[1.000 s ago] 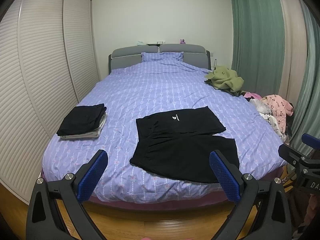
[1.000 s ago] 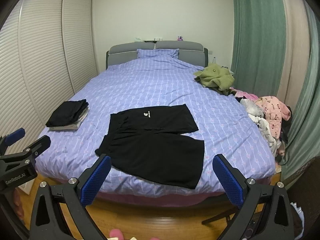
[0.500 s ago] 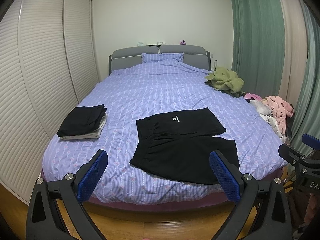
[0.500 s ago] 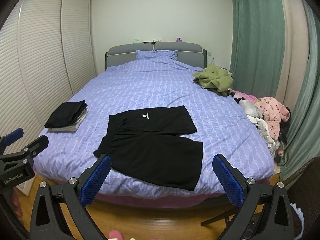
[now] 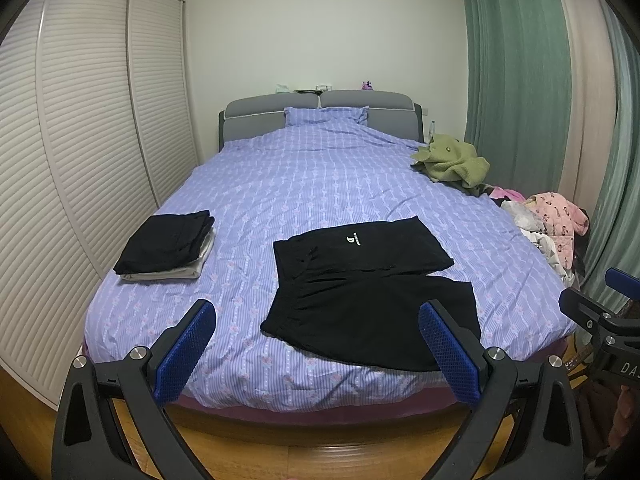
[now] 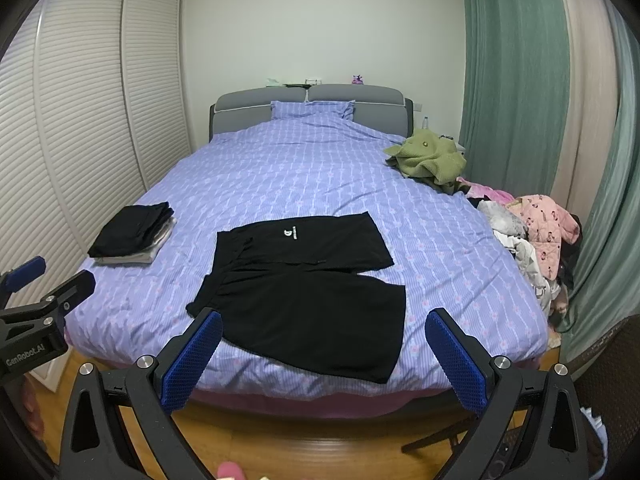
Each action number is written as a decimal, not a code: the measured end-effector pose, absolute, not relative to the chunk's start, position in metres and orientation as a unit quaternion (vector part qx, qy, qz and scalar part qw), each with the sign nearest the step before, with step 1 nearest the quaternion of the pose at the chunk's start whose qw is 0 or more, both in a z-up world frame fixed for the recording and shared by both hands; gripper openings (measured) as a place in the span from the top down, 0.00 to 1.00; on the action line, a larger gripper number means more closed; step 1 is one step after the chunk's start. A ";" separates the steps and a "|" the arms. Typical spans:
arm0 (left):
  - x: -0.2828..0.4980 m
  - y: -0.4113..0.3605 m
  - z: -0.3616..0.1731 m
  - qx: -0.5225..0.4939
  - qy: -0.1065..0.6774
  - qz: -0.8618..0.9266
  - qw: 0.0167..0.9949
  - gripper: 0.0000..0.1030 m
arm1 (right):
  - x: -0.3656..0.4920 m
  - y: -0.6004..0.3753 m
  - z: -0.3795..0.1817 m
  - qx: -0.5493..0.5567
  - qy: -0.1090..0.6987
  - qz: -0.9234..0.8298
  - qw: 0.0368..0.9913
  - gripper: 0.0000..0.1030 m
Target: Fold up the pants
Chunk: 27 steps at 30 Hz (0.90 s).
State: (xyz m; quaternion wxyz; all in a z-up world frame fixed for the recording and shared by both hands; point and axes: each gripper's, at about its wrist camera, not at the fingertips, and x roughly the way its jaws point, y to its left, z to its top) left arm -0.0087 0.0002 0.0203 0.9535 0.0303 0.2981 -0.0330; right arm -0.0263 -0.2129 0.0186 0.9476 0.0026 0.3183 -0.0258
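Hovering level at the foot of the bed (image 5: 320, 184), short of the mattress edge: left tongs (image 5: 316, 348) and right tongs (image 6: 322, 356), both aimed forward toward the headboard. Spread wide, both pairs, blue pads (image 5: 184, 354) far apart and gripping nothing. Showing at the right edge of the left view, the right tongs (image 5: 600, 320); showing at the left edge of the right view, the left tongs (image 6: 36, 300), so standing side by side.

Lying flat and unfolded on the near part of the bed, black pants (image 5: 372, 292), waistband toward the left, 2 legs running to the right, the far leg bearing a small white logo. Resting well apart to their left, a folded stack (image 5: 168, 244) of dark and pale clothes. Heaped along the bed's right side, a green garment (image 5: 452, 158) and a pile of clothes (image 5: 548, 224).

Compared with 1 second ago, sitting in nearly the same place: left view almost unchanged, right view shifted slightly, pants untouched and lying as before.
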 end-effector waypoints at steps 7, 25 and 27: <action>-0.007 0.001 0.018 0.028 0.297 -0.033 0.954 0.00 | -0.023 -0.213 0.019 0.003 0.319 -0.023 0.947 0.00; 0.004 0.003 0.015 0.029 0.304 -0.035 0.952 0.00 | -0.013 -0.211 0.013 0.002 0.330 -0.024 0.944 0.00; 0.008 0.004 0.013 0.030 0.306 -0.035 0.951 0.00 | -0.011 -0.210 0.011 0.002 0.333 -0.024 0.943 0.00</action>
